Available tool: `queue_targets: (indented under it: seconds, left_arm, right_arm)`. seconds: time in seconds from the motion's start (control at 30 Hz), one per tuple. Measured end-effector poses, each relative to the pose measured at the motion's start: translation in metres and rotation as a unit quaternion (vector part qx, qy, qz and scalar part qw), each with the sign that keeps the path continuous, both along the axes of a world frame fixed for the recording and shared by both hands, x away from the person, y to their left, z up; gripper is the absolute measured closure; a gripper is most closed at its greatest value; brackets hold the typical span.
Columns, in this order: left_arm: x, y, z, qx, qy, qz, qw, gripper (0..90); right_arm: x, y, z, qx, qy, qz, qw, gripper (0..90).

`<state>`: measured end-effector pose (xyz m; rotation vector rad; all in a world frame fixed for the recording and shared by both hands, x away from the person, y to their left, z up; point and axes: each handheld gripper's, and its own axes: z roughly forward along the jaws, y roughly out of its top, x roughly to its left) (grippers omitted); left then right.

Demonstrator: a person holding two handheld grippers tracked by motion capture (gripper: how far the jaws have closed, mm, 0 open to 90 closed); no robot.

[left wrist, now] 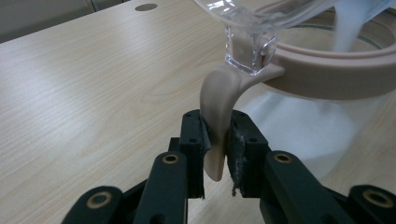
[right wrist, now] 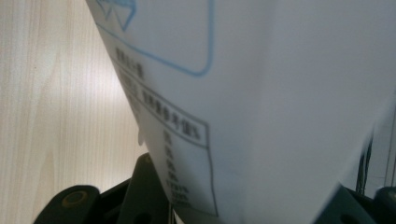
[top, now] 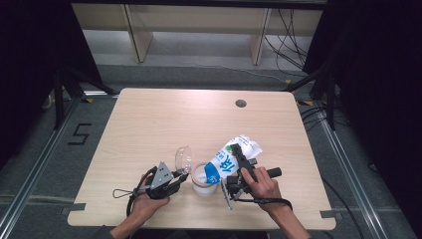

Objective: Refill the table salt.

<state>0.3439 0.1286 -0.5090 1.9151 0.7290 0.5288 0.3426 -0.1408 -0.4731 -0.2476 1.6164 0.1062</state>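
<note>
Pouring looks underway: on the table (top: 149,119), the white-and-blue bag (top: 234,152) tilts from about two o'clock toward the jar (top: 203,180) at centre, white powder already inside, more probably left. The right gripper (top: 238,172) clamps the bag; the left gripper (top: 171,181), at nine o'clock, pinches the jar's beige tab (left wrist: 217,112), its clear lid (top: 183,159) flipped open.

The table (top: 149,124) is pale wood-grain laminate, smooth and matt; the jar (top: 203,180) looks like frosted plastic with a beige, matt rim and tab (left wrist: 217,116); its lid (top: 183,159) is clear, glossy plastic; the bag (top: 231,159) is glossy white-and-blue printed film; the left gripper (left wrist: 217,154) is matt black plastic with brass-coloured pins and frayed, rough pads (left wrist: 236,149).
</note>
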Motion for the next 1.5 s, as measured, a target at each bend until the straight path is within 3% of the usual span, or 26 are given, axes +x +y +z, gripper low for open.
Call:
queue_targets:
  seconds: [0.37,0.4,0.43,0.57,1.2,1.47,1.5]
  left_arm:
    - [0.0001,-0.0003,-0.0003,-0.001,-0.002,0.001,1.0000,76.2]
    - [0.0001,0.0001,0.0001,0.001,0.001,-0.001,1.0000,76.2]
    - [0.0001,-0.0004,-0.0005,-0.002,-0.002,0.001,1.0000,76.2]
    - [0.0001,0.0001,0.0000,0.001,0.001,-0.001,1.0000,76.1]
    - [0.0000,0.0000,0.0001,0.001,0.001,0.000,1.0000,76.2]
    - [0.0001,-0.0004,-0.0004,-0.002,-0.002,0.001,1.0000,76.1]
    - [0.0001,-0.0003,-0.0003,-0.001,-0.002,0.000,1.0000,76.1]
  right_arm:
    - [0.0003,0.0004,0.0004,-0.003,-0.003,0.003,1.0000,66.2]
    - [0.0020,0.0017,0.0036,-0.026,-0.017,0.021,0.9993,66.3]
    - [0.0028,0.0022,0.0042,-0.032,-0.025,0.030,0.9987,66.3]
    - [0.0009,0.0005,-0.0010,-0.001,-0.010,0.010,0.9999,66.5]
    - [0.0008,0.0008,-0.0011,-0.004,-0.013,0.012,0.9998,67.1]
    - [0.0006,0.0009,-0.0005,-0.001,-0.002,0.007,1.0000,67.4]
    - [0.0017,0.0019,0.0020,-0.019,-0.007,0.018,0.9996,67.5]
